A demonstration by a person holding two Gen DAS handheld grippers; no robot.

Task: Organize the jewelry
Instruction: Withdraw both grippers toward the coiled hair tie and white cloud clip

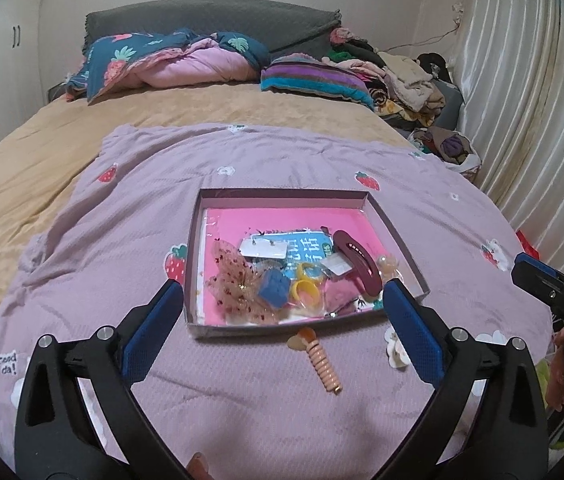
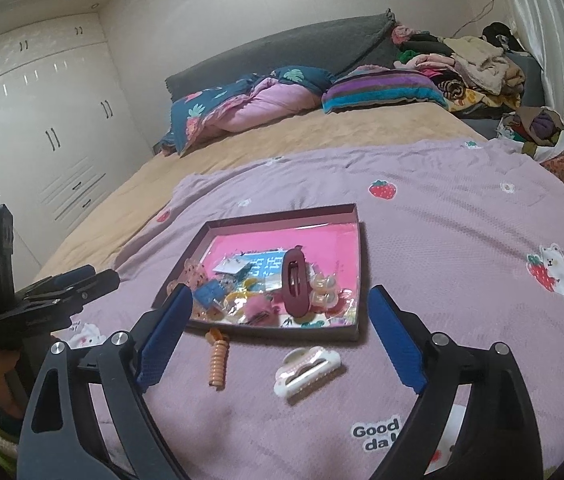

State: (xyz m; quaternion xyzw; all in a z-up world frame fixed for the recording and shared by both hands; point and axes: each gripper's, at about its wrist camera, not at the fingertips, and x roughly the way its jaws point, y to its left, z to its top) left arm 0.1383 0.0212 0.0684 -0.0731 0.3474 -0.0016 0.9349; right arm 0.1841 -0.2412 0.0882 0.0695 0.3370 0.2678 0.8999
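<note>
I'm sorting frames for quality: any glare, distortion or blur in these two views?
Left wrist view: fisheye bends the curtain, dark vignette corners, glare on the tray liner. Right wrist view: bright reflections on the glossy wardrobe, bowed walls; the jewelry stays reasonably sharp.

A home bedroom: bed (image 1: 202,120) with pillows (image 1: 313,80), white wardrobe (image 2: 42,120), curtains (image 1: 521,100).

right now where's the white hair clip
The white hair clip lies on the purple blanket just outside the box's near edge, right of the orange spiral hair tie, in the right wrist view.
</note>
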